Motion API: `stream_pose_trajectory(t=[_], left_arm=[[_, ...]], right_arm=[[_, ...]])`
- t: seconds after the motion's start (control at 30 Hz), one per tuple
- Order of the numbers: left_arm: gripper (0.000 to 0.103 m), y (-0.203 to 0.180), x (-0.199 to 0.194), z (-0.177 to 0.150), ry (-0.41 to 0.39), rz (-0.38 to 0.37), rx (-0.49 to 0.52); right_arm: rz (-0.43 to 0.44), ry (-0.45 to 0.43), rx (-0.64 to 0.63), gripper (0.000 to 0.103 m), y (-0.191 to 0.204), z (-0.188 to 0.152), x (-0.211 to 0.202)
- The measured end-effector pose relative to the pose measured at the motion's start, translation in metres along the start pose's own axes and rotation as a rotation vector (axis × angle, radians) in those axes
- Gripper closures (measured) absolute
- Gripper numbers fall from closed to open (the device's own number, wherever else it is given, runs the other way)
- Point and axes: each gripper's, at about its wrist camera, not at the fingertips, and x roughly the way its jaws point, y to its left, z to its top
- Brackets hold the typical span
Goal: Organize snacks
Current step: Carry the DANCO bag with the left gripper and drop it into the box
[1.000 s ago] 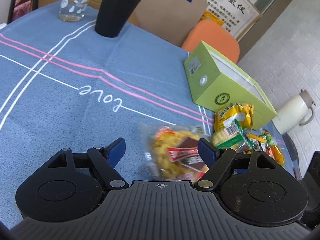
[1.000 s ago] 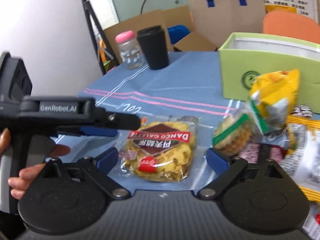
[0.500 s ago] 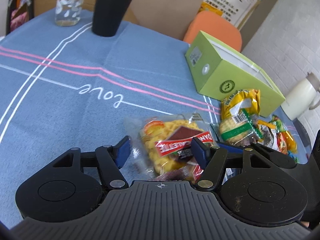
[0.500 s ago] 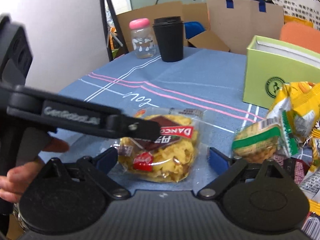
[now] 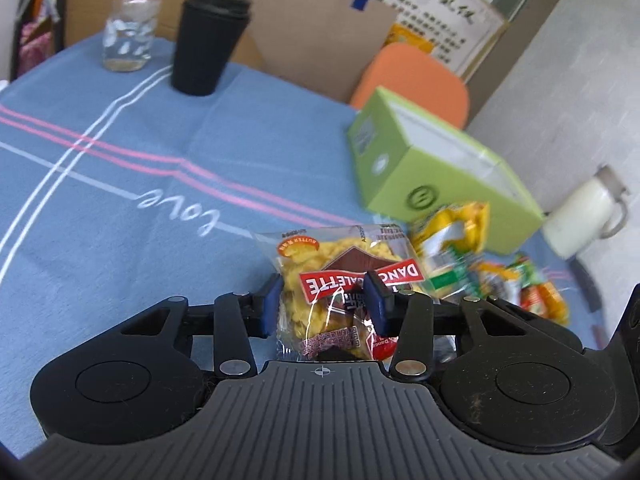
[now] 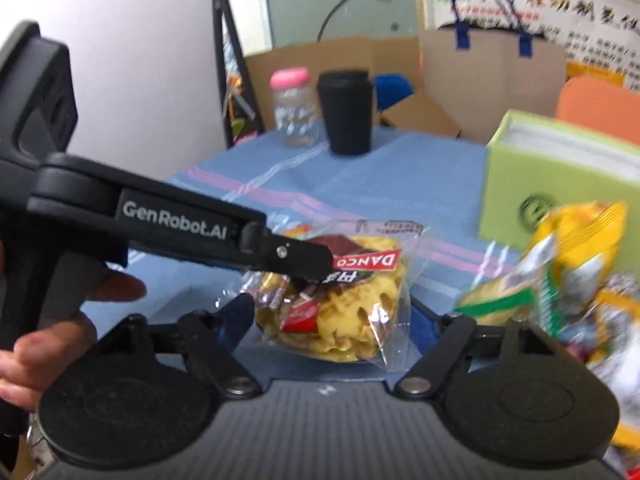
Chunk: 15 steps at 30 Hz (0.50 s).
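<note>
- At the far left of the counter (image 5: 120,208) (under a blue cloth with pink and white stripes) stands a clear jar (image 5: 130,36) with a pink lid, and just beside it a black lidded cup (image 5: 208,44).
- Nearer the middle, the left gripper (image 5: 324,304) has just been closing – its blue pads now press on both sides of the waffle packet (image 5: 340,276), a clear wrapper with a red band, which looks lifted a little off the cloth.
- From the right wrist view that same packet (image 6: 344,304) sits between the fingers of the right gripper (image 6: 332,312), whose jaws have also just been closing; its left pad is at the wrapper's edge, the right one is hidden behind the plastic, so I cannot tell whether it grips.
- A hand (image 6: 48,336) holds the left gripper's handle at the left edge of that view.
- To the right, a heap of other snack packs (image 5: 480,264) – yellow, green and orange wrappers – lies against the foot of an open green box (image 5: 432,176).
- Beyond the box, at the far right, stands a white jug (image 5: 580,216).
</note>
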Motion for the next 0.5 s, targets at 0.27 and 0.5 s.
stream_pose_trajectory(t=[0.27, 0.5], left_arm=[[0.079, -0.062, 0.019, 0.056, -0.070, -0.065, 0.081], [0.078, -0.120, 0.070, 0.134, -0.109, -0.078, 0.170]], right_arm=[[-0.130, -0.089, -0.066, 0.023, -0.043, 0.050, -0.017], [-0.197, -0.101, -0.055, 0.022, -0.122, 0.111, -0.002]])
